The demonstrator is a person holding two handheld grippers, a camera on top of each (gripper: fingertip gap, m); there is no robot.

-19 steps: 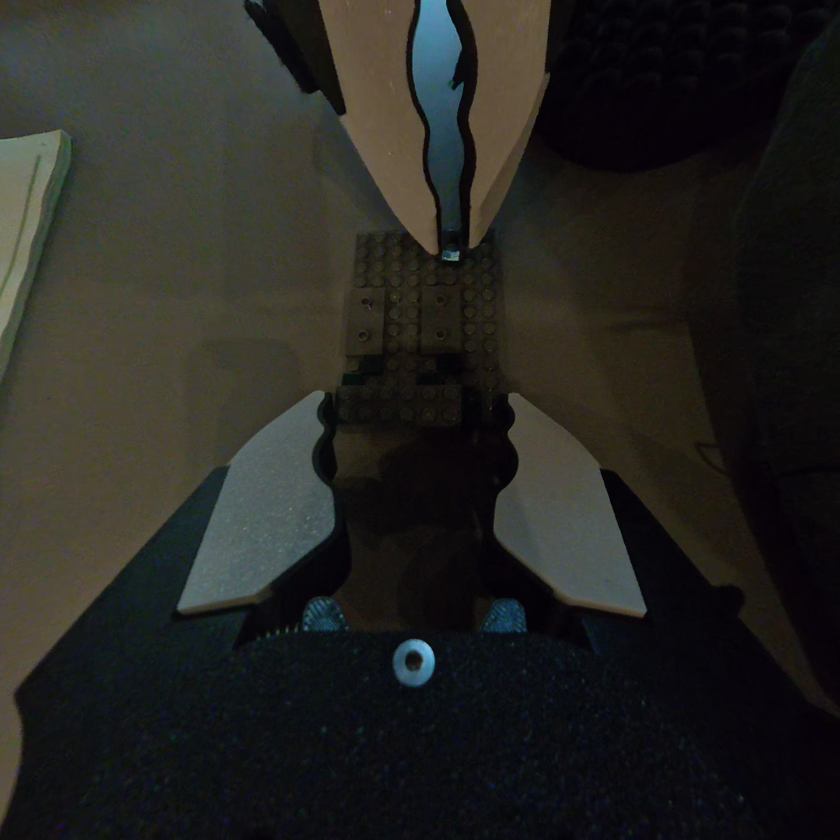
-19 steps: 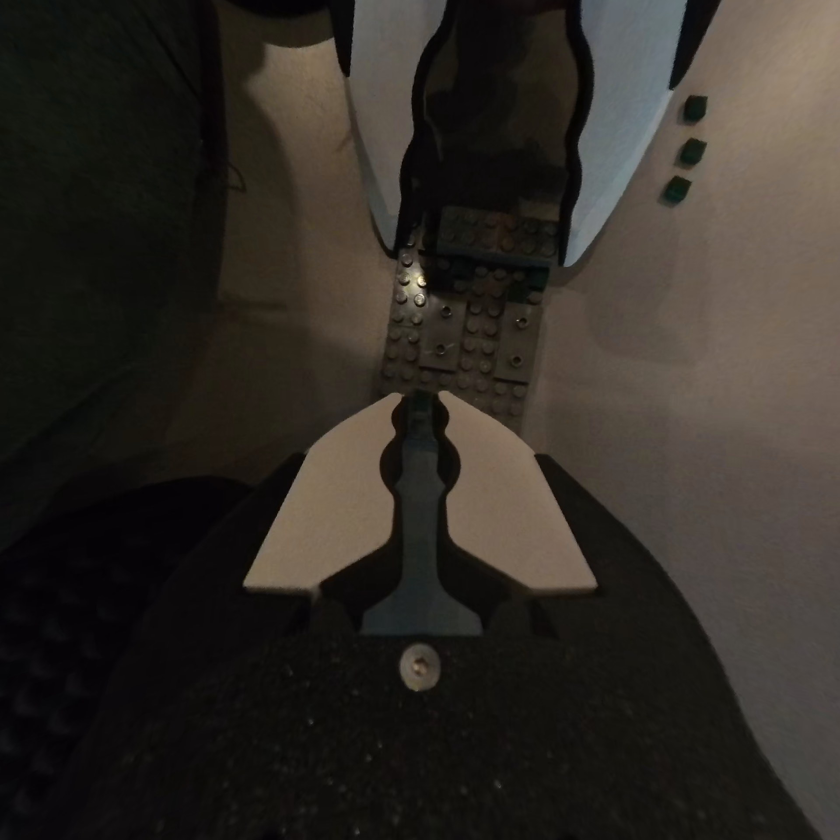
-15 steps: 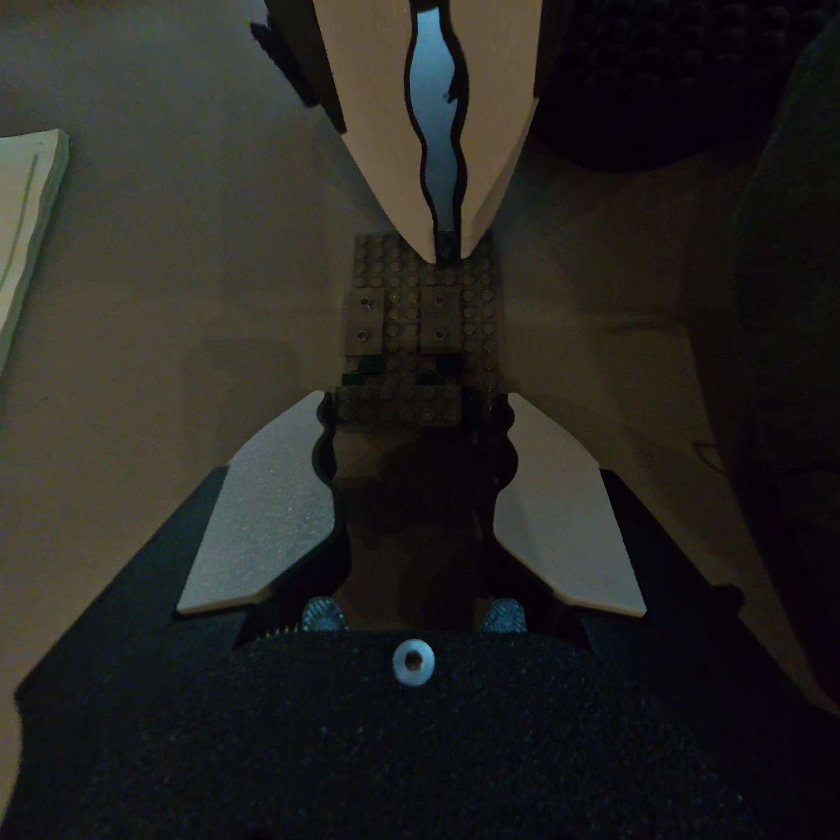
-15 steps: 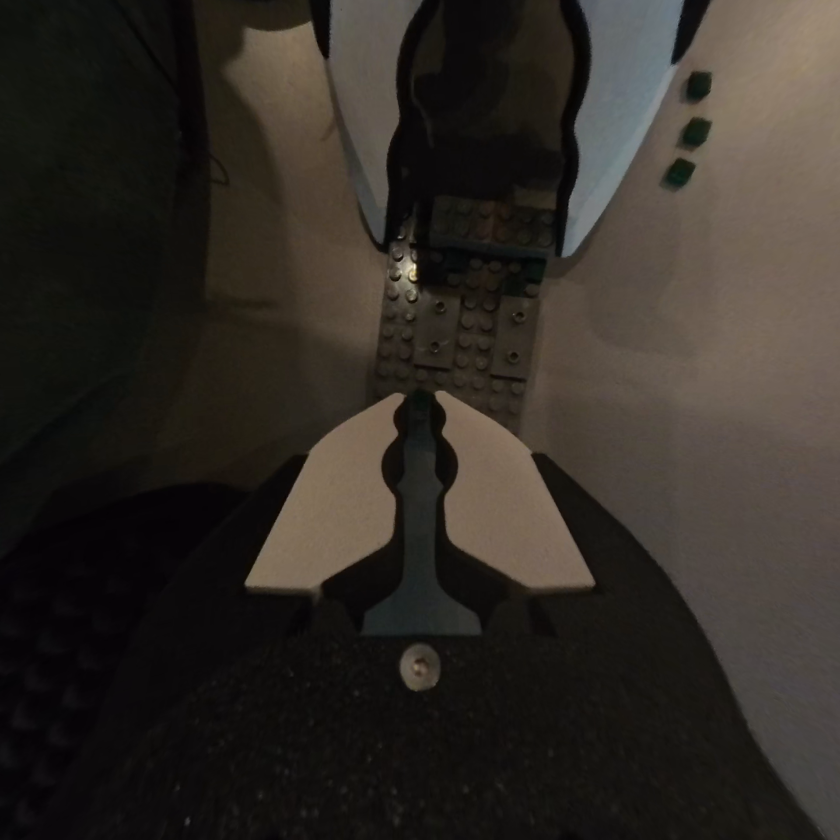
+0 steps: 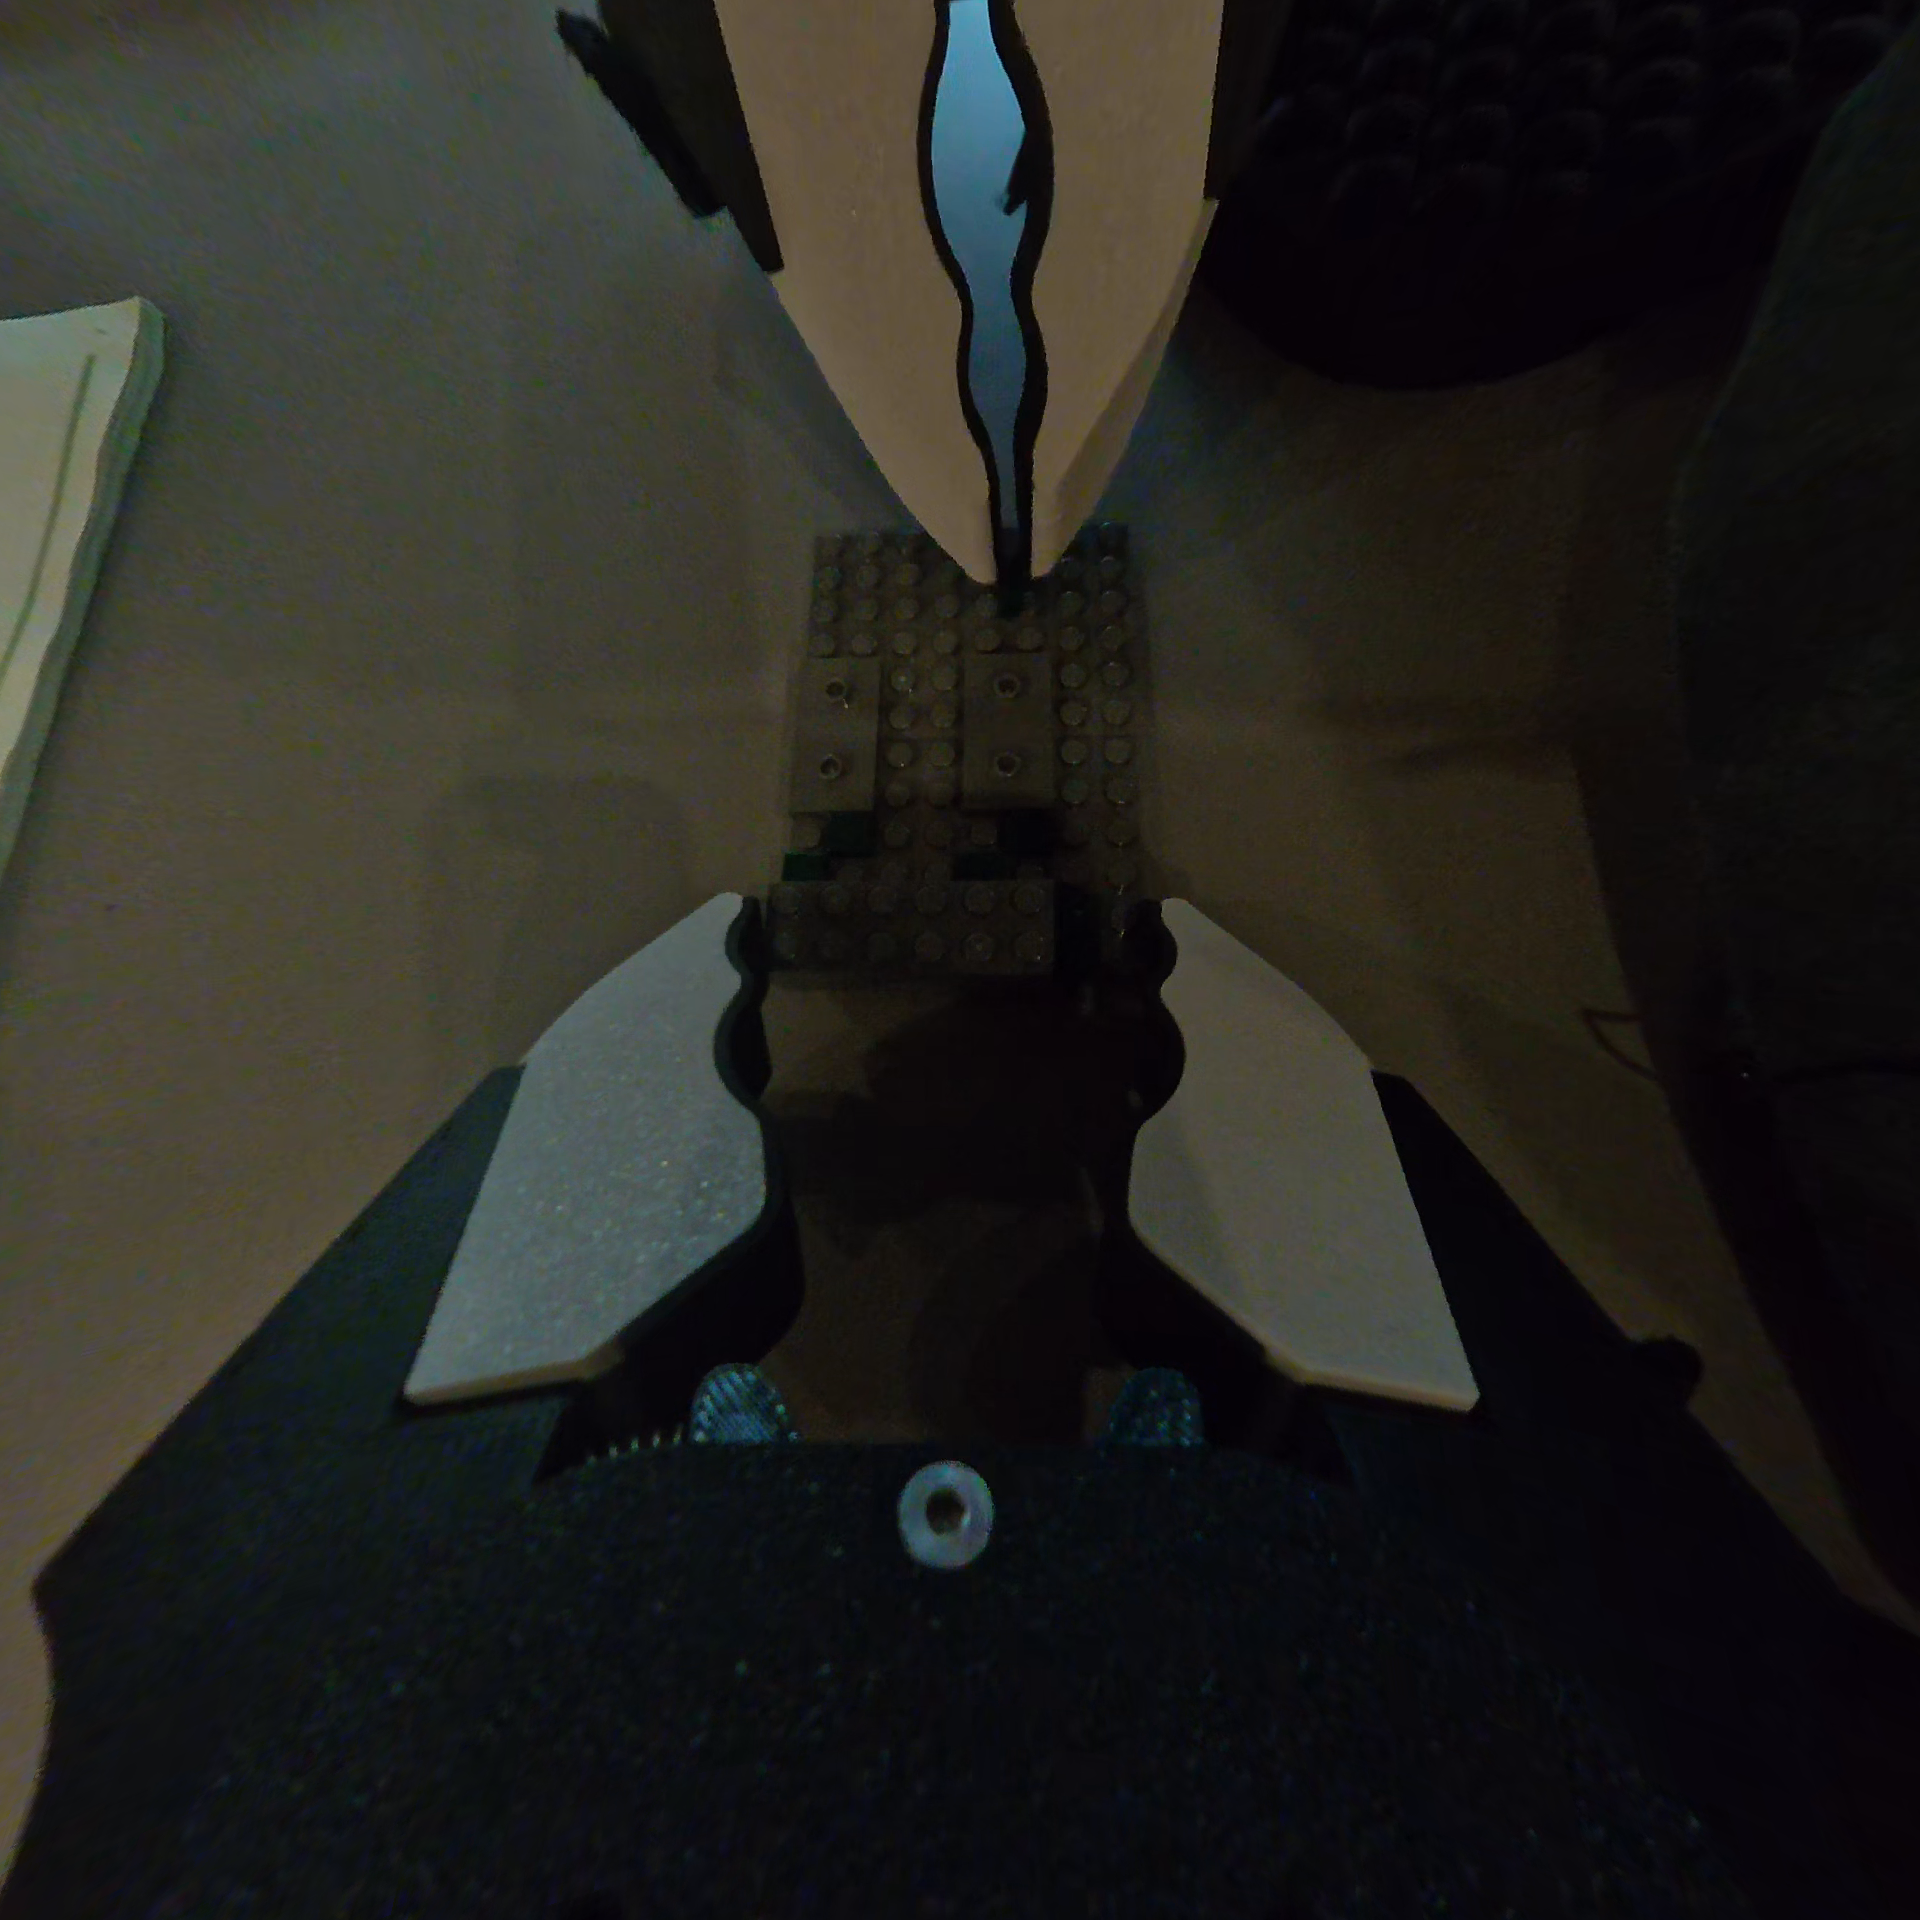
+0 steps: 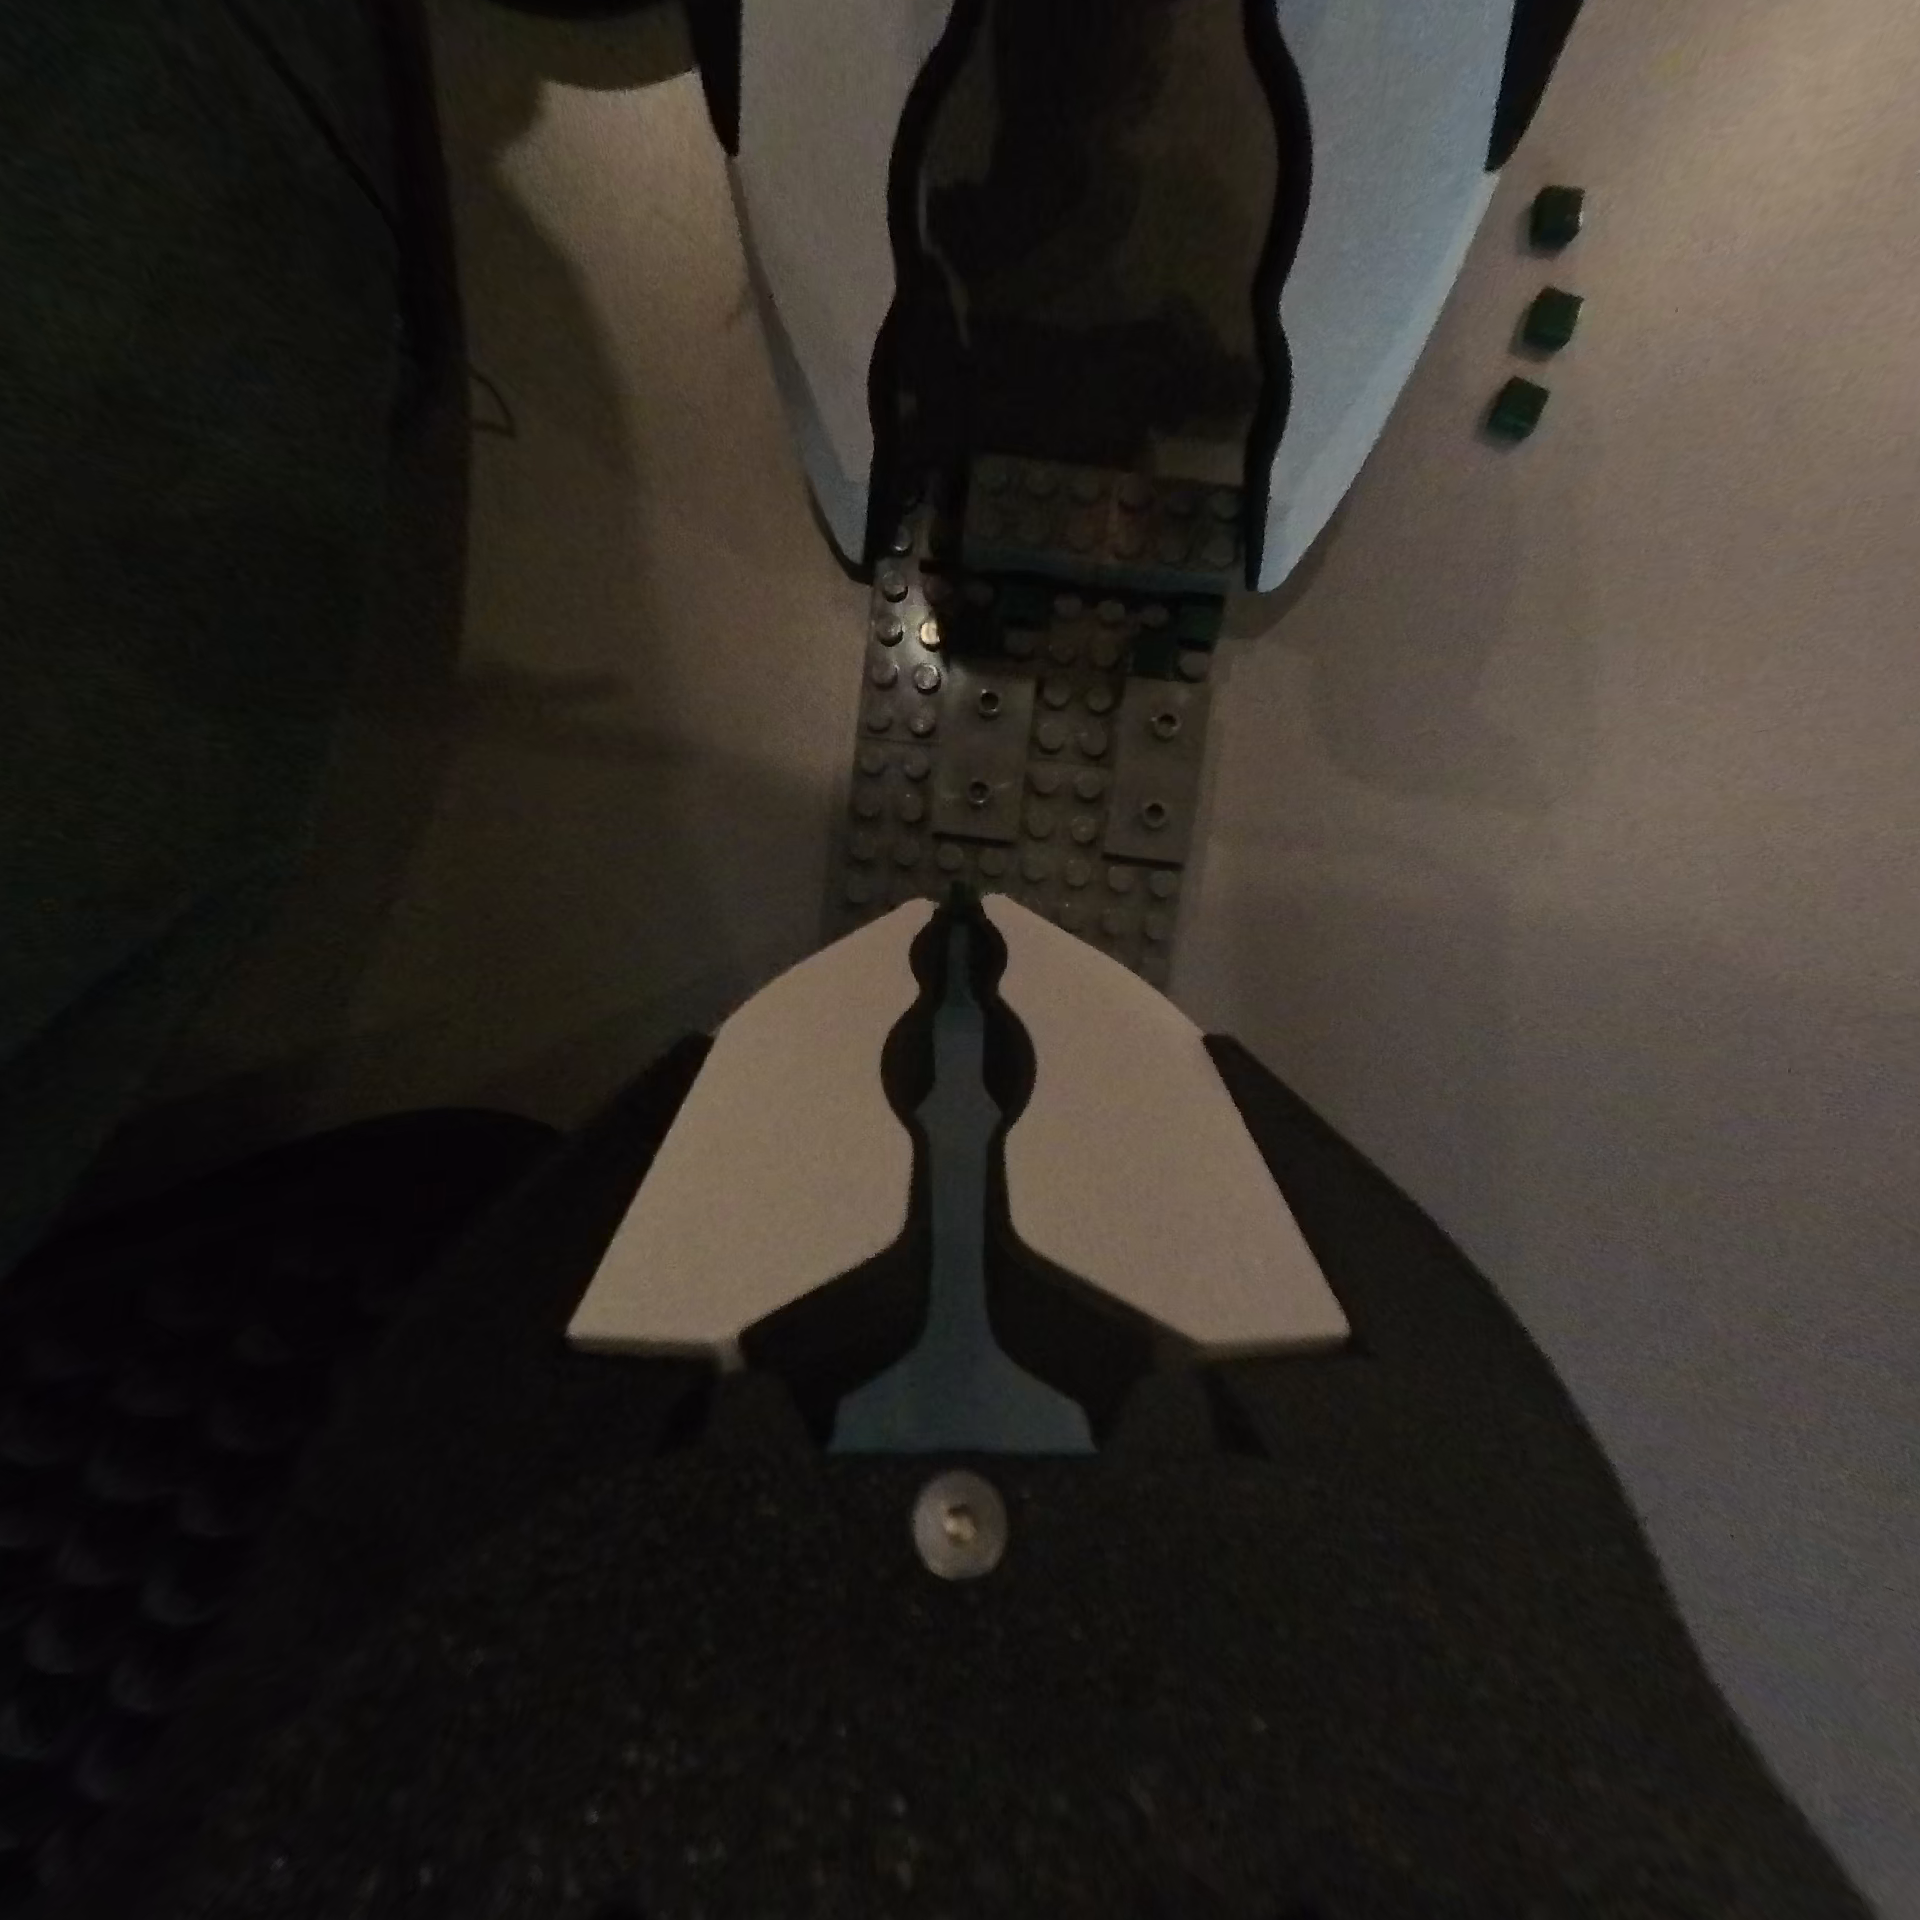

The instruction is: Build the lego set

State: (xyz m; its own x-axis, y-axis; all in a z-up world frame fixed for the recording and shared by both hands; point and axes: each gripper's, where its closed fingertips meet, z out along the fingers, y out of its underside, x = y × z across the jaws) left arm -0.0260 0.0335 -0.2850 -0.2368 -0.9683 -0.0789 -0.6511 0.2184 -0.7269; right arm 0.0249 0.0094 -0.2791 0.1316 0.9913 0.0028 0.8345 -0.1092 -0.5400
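Observation:
A dark grey studded Lego plate (image 5: 925, 717) lies on the table, with two smooth grey tiles and a grey brick (image 5: 914, 930) on it. My left gripper (image 5: 945, 925) is shut on the plate's near end, one finger on each long side. It also shows in the right wrist view (image 6: 1070, 561), as does the plate (image 6: 1060, 790). My right gripper (image 6: 961, 906) is shut on a small dark green piece (image 6: 961, 896). Its tips (image 5: 1006, 577) rest on the studs at the plate's far end.
Three small green pieces (image 6: 1548, 312) lie in a row on the table beside the plate. A white booklet (image 5: 62, 520) lies at the left edge. A dark bumpy object (image 5: 1507, 156) and dark cloth (image 5: 1818, 727) stand on the other side.
The right gripper's tips have sunk slightly onto the plate's far end, and the small piece between them shows less. The left gripper keeps its hold on the plate.

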